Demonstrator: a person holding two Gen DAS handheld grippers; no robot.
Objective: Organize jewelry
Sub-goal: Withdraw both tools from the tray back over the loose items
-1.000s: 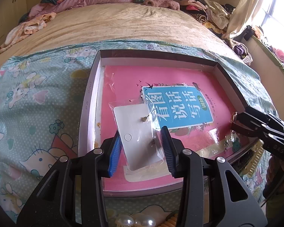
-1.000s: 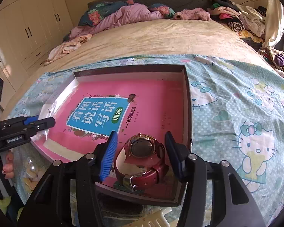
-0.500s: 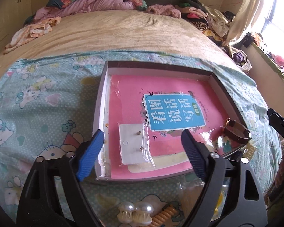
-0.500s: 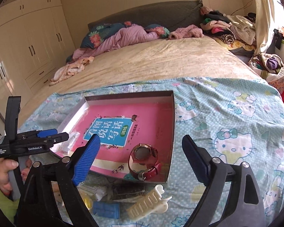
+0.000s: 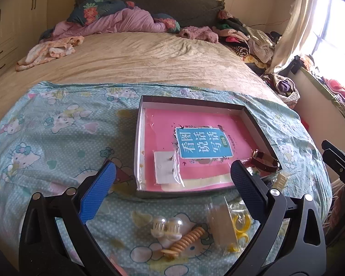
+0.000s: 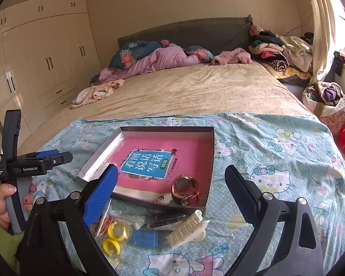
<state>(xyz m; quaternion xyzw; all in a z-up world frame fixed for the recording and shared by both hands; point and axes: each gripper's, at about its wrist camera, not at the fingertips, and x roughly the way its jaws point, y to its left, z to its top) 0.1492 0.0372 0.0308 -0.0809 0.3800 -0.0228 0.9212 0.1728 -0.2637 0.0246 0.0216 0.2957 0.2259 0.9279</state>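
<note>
Both my tools are empty, jaws opening wide: left tool (image 5: 172,191), right tool (image 6: 171,191). The earring card (image 5: 166,170) and watch (image 6: 185,189) lie in the box (image 6: 165,129) on the bed. I judge I'm between picks; next I need to drop onto the clip (image 6: 187,228) or rings (image 6: 113,237) lying loose beside the box.

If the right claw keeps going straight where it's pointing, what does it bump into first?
Probably the red watch lying in the box. The opening right claw is empty and aims down at that near corner, though depth is hard to judge.
</note>
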